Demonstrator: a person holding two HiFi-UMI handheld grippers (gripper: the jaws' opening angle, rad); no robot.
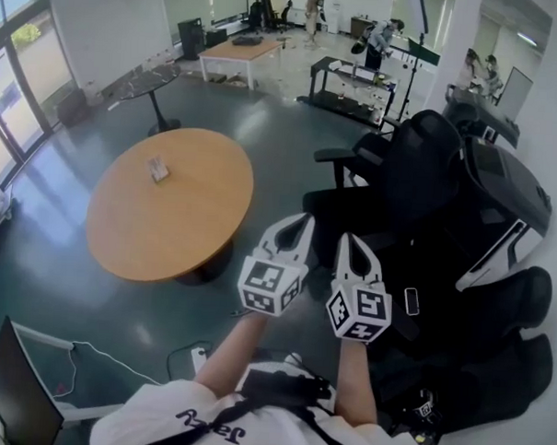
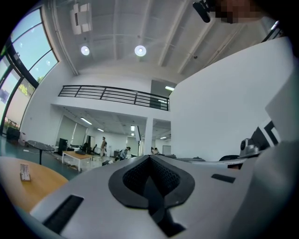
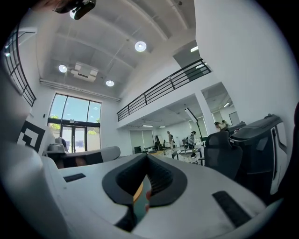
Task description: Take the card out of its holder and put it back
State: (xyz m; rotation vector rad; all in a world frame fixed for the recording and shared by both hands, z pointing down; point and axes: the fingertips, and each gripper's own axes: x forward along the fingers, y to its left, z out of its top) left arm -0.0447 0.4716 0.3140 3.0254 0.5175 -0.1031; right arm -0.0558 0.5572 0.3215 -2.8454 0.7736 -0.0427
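The card holder [image 1: 157,169], a small pale stand with a card in it, sits on the round wooden table [image 1: 168,221] in the head view. The left gripper view shows the card holder [image 2: 24,172] small at the far left. My left gripper [image 1: 301,220] and right gripper [image 1: 351,239] are held side by side in front of my body. Both are to the right of the table and well away from the holder. The left gripper [image 2: 149,158] has its jaws shut with nothing in them. My right gripper [image 3: 146,157] is shut too, and empty.
A black office chair [image 1: 419,168] and a large dark recliner [image 1: 500,208] stand close on the right. A phone [image 1: 411,300] lies on the dark seat below the grippers. A monitor [image 1: 13,390] and a floor power strip [image 1: 199,356] are at lower left. People stand far back.
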